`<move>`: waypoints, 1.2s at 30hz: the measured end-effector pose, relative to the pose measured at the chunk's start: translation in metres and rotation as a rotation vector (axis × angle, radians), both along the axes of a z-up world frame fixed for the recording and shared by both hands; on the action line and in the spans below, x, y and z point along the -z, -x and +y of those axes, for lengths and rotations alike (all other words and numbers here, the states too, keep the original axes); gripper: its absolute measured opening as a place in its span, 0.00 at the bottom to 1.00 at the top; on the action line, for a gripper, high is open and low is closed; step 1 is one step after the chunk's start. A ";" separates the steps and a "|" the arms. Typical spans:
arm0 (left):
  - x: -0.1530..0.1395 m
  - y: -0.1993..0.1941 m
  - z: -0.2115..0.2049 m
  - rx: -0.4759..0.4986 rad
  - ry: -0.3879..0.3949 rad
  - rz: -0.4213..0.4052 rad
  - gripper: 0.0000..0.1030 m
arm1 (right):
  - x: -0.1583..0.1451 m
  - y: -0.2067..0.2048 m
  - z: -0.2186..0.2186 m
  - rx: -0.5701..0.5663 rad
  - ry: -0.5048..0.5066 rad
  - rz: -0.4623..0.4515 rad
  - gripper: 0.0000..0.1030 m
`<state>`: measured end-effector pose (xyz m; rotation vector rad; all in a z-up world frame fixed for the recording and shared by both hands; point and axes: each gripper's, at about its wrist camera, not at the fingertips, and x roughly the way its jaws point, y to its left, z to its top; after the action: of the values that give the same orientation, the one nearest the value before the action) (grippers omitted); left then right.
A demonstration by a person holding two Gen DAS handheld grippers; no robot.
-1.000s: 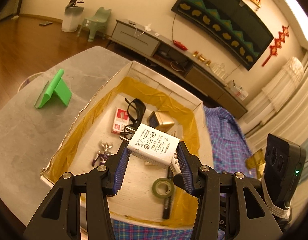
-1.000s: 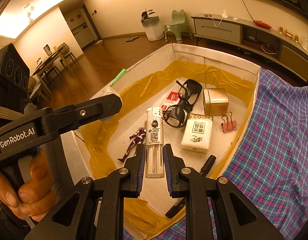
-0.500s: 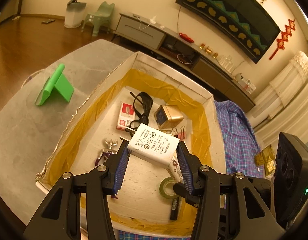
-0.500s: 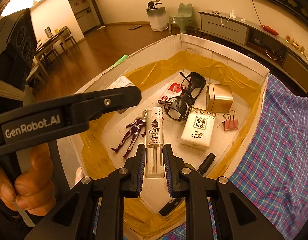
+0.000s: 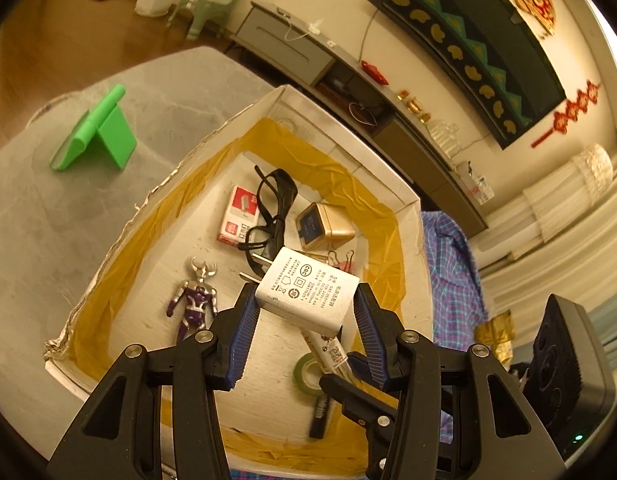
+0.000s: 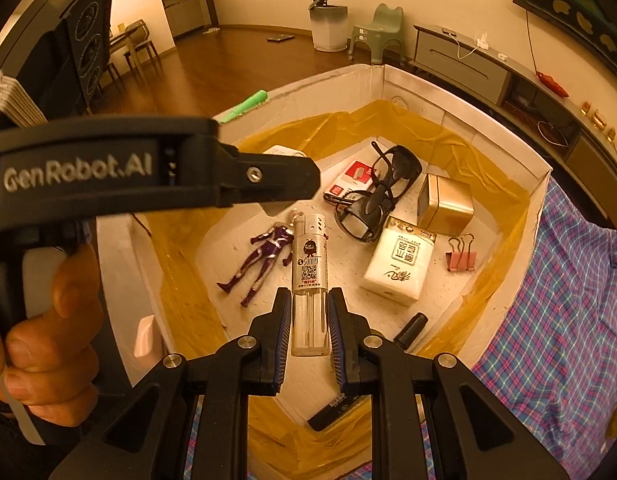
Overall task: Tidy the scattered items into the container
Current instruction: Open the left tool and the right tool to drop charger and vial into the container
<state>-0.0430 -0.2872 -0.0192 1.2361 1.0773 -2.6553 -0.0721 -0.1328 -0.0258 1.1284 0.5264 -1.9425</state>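
While both loads hang over the white foam box (image 5: pixel 350 118), left gripper (image 5: pixel 304 312) clamps white plug charger (image 5: pixel 308 294) crosswise; right gripper (image 6: pixel 308 322) pinches clear lighter (image 6: pixel 308 280), pointing far.

One figurine (image 6: pixel 260 256), one binder clip (image 6: pixel 461 255)

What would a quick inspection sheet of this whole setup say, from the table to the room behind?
Surface: grey table; plaid cloth beside box.
Job's things: white box holds figurine, sunglasses, gold cube, tissue pack, binder clip, tape roll, marker, red packet.
Clutter: green stand on table.
Grippers: left gripper fingers clamp white charger; right gripper clamps lighter; both over box.
Cables: one on cabinet.
Surroundings: green stool, plant.
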 end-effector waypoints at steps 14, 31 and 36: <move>0.005 0.004 -0.001 0.019 0.034 -0.052 0.56 | 0.001 0.000 0.009 0.033 0.025 -0.035 0.21; -0.027 -0.020 0.017 -0.032 0.384 -0.033 0.57 | -0.008 -0.023 0.020 0.032 0.064 -0.053 0.22; -0.047 -0.041 0.021 -0.078 0.427 0.063 0.64 | -0.023 -0.038 0.031 0.033 0.079 0.002 0.32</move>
<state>-0.0016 -0.2665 0.0281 1.0086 0.5048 -2.6808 -0.0340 -0.1015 -0.0030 1.0911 0.4306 -1.9762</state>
